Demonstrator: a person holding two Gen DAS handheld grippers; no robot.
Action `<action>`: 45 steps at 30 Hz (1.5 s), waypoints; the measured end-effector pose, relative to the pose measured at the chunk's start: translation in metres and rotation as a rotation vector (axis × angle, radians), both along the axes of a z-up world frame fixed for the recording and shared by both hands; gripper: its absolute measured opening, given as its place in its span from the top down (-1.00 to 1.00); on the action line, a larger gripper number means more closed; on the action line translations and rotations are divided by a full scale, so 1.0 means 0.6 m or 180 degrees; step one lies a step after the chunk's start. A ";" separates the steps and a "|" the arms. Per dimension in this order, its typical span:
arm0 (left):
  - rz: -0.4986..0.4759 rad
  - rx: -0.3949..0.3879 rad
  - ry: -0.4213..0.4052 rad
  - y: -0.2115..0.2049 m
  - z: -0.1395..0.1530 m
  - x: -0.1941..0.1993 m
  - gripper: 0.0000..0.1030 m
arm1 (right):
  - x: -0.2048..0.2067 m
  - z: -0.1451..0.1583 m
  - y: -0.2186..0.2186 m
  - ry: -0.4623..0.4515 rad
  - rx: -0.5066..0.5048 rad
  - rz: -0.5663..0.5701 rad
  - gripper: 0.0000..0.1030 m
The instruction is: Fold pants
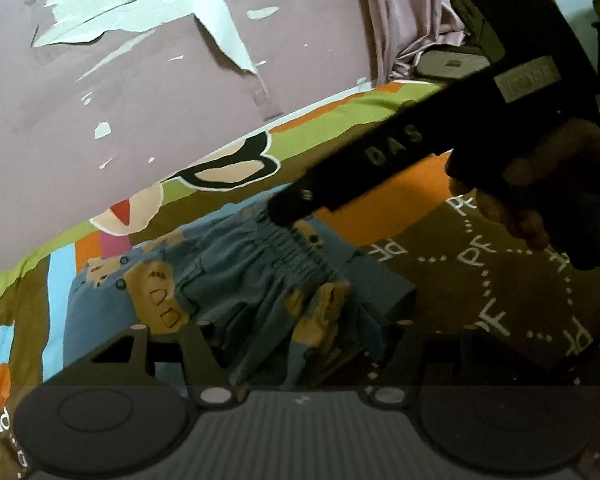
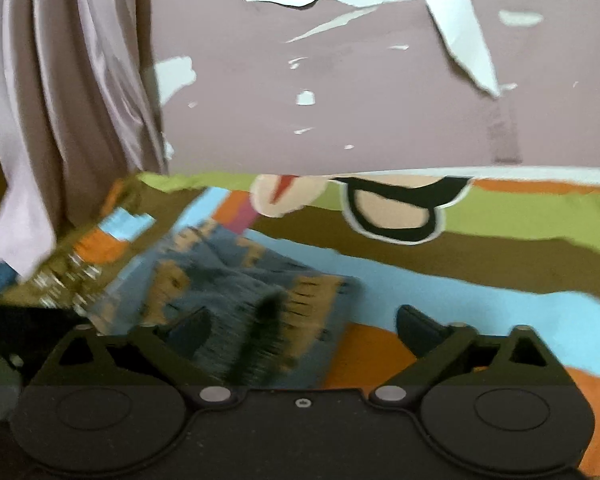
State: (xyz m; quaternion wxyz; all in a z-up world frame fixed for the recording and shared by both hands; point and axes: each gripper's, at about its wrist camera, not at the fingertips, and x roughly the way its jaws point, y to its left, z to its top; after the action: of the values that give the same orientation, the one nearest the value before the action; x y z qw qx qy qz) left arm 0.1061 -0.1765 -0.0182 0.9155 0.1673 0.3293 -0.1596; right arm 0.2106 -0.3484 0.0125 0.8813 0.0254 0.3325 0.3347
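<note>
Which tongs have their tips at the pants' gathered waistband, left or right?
The right tongs: in the left wrist view their dark tip sits at the elastic waistband of the blue pants. The left tongs are open over the fabric below it.

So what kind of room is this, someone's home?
Probably a bedroom at home: the pants lie on a colourful cartoon-print bedsheet, against a mauve wall with peeling paint, beside a hanging pinkish curtain.
</note>
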 end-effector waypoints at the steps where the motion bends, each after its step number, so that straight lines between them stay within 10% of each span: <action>1: 0.0017 0.0002 0.0014 0.002 0.000 0.001 -0.21 | 0.003 -0.003 0.004 0.0022 0.0065 0.0001 -0.66; 7: 0.0030 0.0056 0.0088 0.008 0.002 0.009 -0.10 | 0.013 -0.018 0.017 0.0194 0.0202 0.0042 -0.29; 14: 0.0015 0.0024 0.0189 0.007 0.005 0.019 0.70 | 0.013 -0.032 0.026 0.0354 0.0266 0.0120 0.67; 20: 0.0098 -0.0245 0.0090 0.010 0.038 0.009 0.80 | 0.005 -0.003 0.015 0.0221 0.0339 0.0103 0.78; 30: -0.0064 -0.0213 0.0302 -0.021 0.015 0.016 0.59 | -0.003 -0.014 -0.001 0.0242 -0.0099 0.0052 0.68; 36: 0.0037 -0.0513 0.0217 0.021 0.027 -0.002 -0.12 | -0.011 -0.008 -0.016 -0.0019 -0.0252 -0.0151 -0.17; 45: 0.1410 -0.0361 0.0145 0.133 0.013 0.007 -0.36 | -0.058 -0.017 0.032 -0.0539 -0.0901 0.0280 -0.64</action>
State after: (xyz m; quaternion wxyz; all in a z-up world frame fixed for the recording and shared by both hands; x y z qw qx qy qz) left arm 0.1102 -0.0967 -0.0104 0.9284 0.0356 0.3691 0.0234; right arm 0.1759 -0.3293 0.0022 0.8855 -0.1418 0.3016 0.3238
